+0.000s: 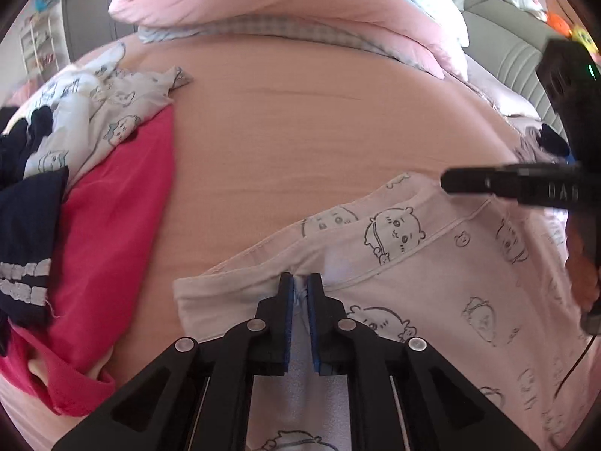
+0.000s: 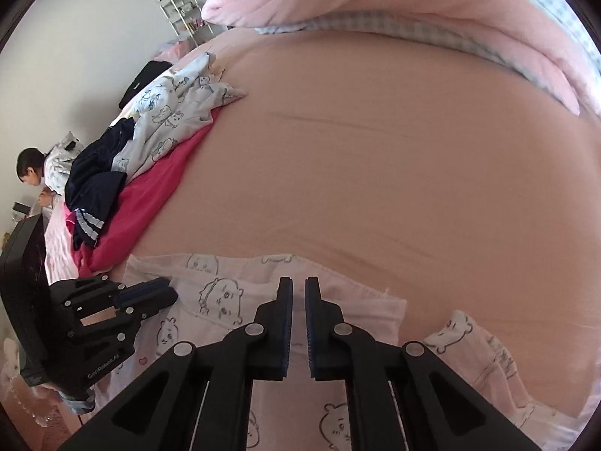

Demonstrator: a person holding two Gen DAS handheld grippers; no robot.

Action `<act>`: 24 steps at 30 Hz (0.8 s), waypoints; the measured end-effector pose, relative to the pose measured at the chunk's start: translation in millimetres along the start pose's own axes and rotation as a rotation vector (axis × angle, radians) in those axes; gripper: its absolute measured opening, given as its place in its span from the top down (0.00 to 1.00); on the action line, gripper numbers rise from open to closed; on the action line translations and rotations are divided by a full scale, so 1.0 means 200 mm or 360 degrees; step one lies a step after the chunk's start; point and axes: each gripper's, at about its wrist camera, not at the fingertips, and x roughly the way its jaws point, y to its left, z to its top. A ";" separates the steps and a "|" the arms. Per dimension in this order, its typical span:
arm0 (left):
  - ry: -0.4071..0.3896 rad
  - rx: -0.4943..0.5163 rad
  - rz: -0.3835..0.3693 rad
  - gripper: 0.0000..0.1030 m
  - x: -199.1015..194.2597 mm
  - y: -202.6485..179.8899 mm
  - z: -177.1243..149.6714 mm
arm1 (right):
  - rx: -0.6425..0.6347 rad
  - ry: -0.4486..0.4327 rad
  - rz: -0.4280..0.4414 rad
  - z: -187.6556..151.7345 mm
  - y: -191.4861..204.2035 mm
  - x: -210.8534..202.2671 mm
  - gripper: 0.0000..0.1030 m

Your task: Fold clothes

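A pale pink garment printed with cartoon animals lies at the near edge of the peach bed sheet. My left gripper is shut on a pinched fold at the garment's upper hem, with cloth showing between the blue pads. In the right wrist view the same garment spreads under my right gripper. Its jaws stand almost together over the top hem with cloth in the narrow gap. The left gripper sits on the garment's left part. The right gripper touches the garment's right hem.
Along the bed's left side lies a pile of clothes: a pale blue printed piece, a navy piece with white stripes and a magenta one. A folded pink quilt lies at the far end. A person sits beyond the pile.
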 end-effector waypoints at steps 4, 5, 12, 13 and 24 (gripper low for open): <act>-0.0039 -0.0053 0.0001 0.91 -0.08 0.05 0.01 | -0.0164 0.0029 -0.0118 -0.06 0.06 -0.01 0.63; -0.0043 -0.0053 0.0013 0.91 -0.09 0.07 0.01 | -0.0163 0.0064 -0.0104 -0.07 0.07 0.00 0.61; 0.0030 -0.0041 -0.0095 0.77 -0.03 0.02 0.02 | -0.0126 0.0063 -0.0142 -0.08 0.07 0.06 0.60; 0.0043 -0.0044 -0.0117 0.65 -0.01 0.01 0.02 | -0.0108 0.0082 -0.0153 -0.08 0.06 0.09 0.65; -0.0099 0.0007 -0.0022 0.96 -0.04 -0.06 0.02 | -0.0050 -0.0100 -0.0041 -0.07 0.05 -0.02 0.96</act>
